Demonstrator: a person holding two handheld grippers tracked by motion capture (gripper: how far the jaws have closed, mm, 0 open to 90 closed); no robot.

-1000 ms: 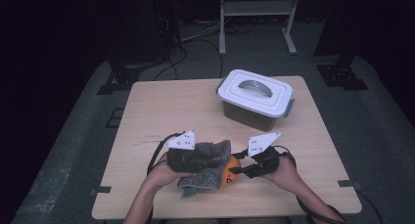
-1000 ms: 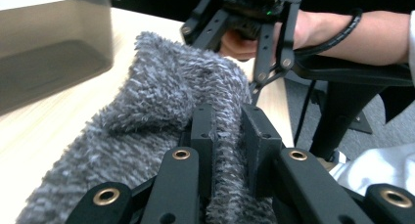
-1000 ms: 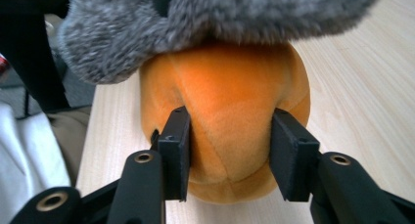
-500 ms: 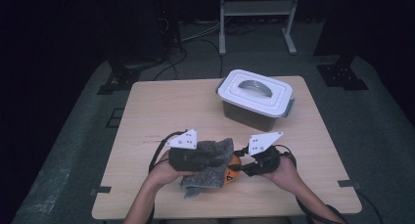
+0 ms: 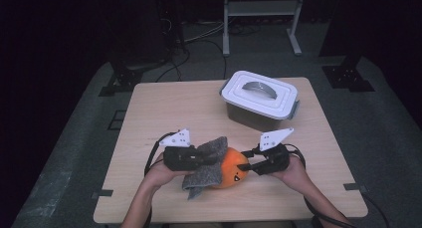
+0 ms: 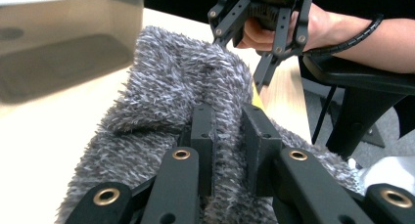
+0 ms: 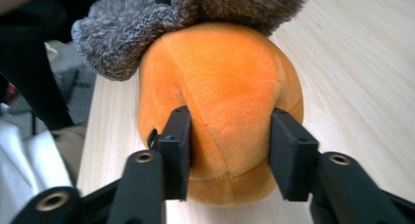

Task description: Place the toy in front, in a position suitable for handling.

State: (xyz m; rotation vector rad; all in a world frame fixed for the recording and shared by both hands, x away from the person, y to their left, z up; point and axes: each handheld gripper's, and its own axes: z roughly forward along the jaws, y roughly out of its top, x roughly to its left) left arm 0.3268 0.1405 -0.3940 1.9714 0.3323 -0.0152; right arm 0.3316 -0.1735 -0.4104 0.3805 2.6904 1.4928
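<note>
Near the front edge of the bench, the orange plush toy sits between both grippers, with the grey fuzzy cloth draped over its left side and top. Compared with half a second ago, the cloth lies further onto the toy, and the left gripper has shifted slightly with it. Left gripper is clamped fully onto a fold of the cloth; in the left gripper view its jaws pinch the pile tight. Right gripper has just been opening a little; its jaws stand about half apart with the toy between them, pads pressing into the plush sides, so the hold looks kept but lighter. Judgement: wiping or covering of the toy is under way, the right side steadying it. The lidded white container stands well apart, behind, closed.
</note>
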